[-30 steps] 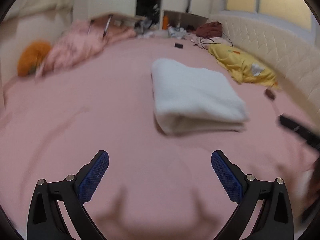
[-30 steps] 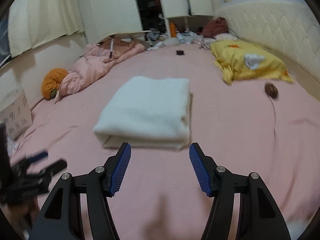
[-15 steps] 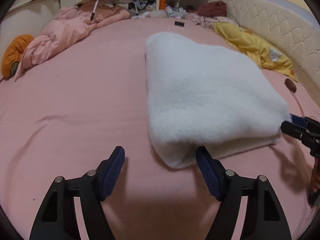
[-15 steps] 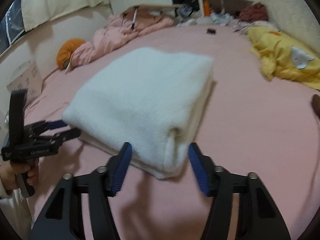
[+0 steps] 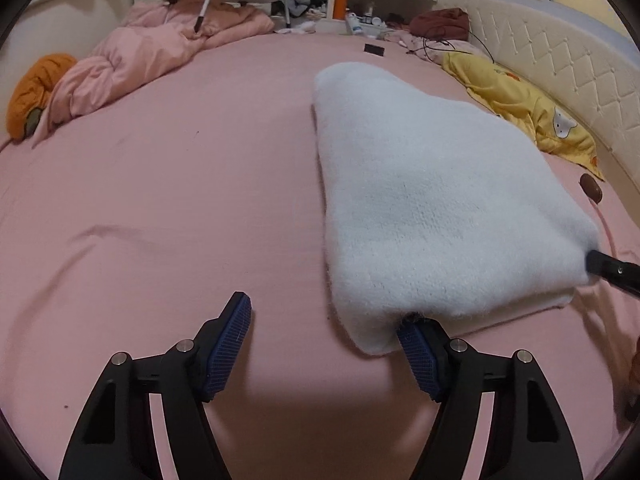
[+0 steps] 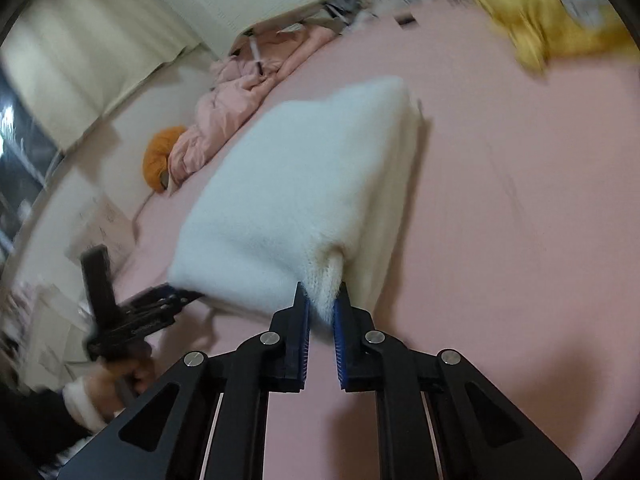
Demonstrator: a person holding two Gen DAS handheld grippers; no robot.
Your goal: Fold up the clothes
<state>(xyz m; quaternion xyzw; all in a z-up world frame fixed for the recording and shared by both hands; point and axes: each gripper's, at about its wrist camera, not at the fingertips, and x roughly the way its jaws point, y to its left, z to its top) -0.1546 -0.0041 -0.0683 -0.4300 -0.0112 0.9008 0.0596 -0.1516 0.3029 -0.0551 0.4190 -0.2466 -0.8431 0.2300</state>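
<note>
Left gripper [image 5: 325, 322]: matte black plastic arms, triangular cut-outs in each, silver round screws at pivots, blue cross-hatched rubber pads [image 5: 228, 344] on inner faces. Right gripper [image 6: 321, 302]: same black frame, silver screws, blue ribbed pads [image 6: 342, 344]. At 8 o'clock in right wrist view, left hand [image 6: 120, 376]: bare skin, white cuff, dark sleeve; faint lettering on black handle body, unreadable.

No readable text anywhere.
Faint raised lettering on the left gripper [image 6: 182, 300] body, too blurred to make out; cardboard box [image 6: 106, 224] markings likewise illegible.
</note>
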